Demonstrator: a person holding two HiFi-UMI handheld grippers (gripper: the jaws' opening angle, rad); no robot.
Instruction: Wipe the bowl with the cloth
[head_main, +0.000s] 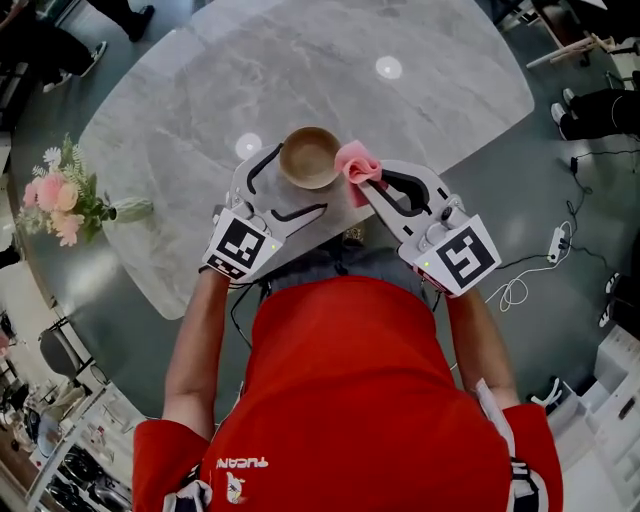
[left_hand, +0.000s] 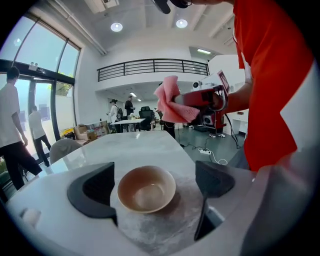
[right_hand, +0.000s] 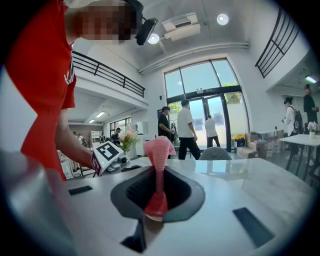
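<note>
Nearest us, at 6 o'clock in the head view, lies the red shirt (head_main: 350, 380) of the person, whose forearms carry two white, hard-shelled grippers with black-and-white marker cubes (head_main: 240, 245). The left gripper (head_main: 302, 178) stands with its dark, ribbed, curved pads spread wide. Between them, pressed by neither, the bowl (head_main: 309, 157) rests on the table (head_main: 330, 70). The bowl is round, shallow, smooth and tan, sits upright and opens straight up. We see the right gripper (head_main: 372, 183) with its jaws clamped together on the cloth (head_main: 357, 163). The cloth is pink, soft and finely ribbed, pinched into a narrow pleated strip that flares into a crumpled bunch beyond the tips. Its long axis follows the line of the jaws, pointing toward 11 o'clock, and the bunch lies at the bowl's 3 o'clock. The left gripper view shows the cloth held in the air above the table. The tabletop is polished grey-white marble with rounded corners. Farther off, at 9 o'clock, stand pink and white flowers (head_main: 60, 205).
</note>
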